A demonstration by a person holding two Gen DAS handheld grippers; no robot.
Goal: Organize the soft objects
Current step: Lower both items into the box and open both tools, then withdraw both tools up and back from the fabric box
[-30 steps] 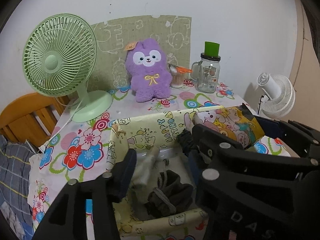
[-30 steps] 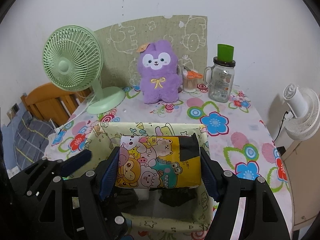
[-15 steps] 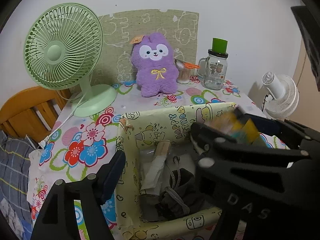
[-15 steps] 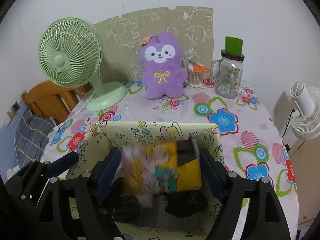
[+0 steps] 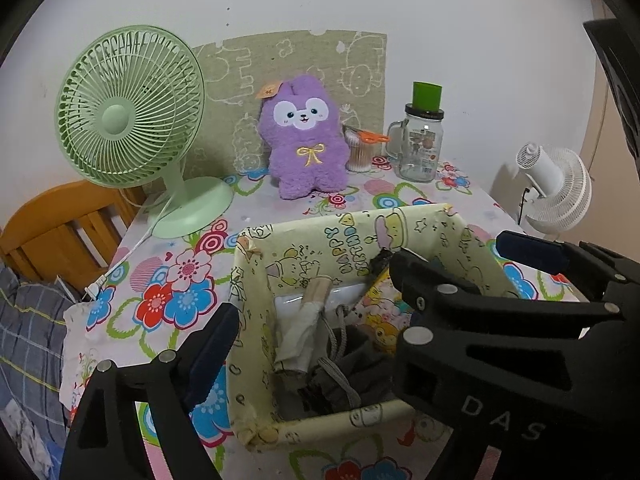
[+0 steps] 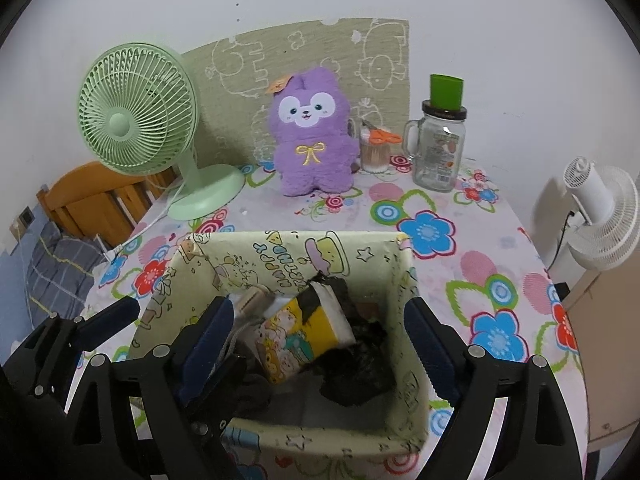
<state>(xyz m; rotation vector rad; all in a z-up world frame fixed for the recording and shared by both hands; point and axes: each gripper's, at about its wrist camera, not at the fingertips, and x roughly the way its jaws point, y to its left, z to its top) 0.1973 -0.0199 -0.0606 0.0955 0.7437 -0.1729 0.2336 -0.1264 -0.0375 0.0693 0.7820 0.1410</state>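
A white wall backs a bench (image 6: 500,240) spread with a flowered cloth, and a pale green sheet printed with cartoon outlines (image 6: 312,64) leans against that wall. At the far left, beyond the bench edge, stand a wooden chair back (image 6: 92,196) and a plaid blue cloth (image 6: 56,268). On the bench, a green desk fan (image 6: 140,116) stands at the left; right of it a purple plush toy (image 6: 312,132) sits upright against the sheet, then a small jar of sticks with orange scissors on top (image 6: 376,148), then a glass mug jar with a green cap (image 6: 440,144). A white fan (image 6: 600,216) stands off the bench at the right.

Near the front, a pale yellow cartoon-print box (image 6: 404,280) stands open. Inside lie a rolled beige cloth (image 5: 308,320), dark grey garments with a drawstring (image 5: 344,372), and a yellow cartoon-print pouch (image 6: 304,332), tilted on the pile.

The left gripper (image 5: 312,300) and the right gripper (image 6: 316,328) both hover over the box. Their jaws have just been opening and stand wide; neither pair's pads press on anything.
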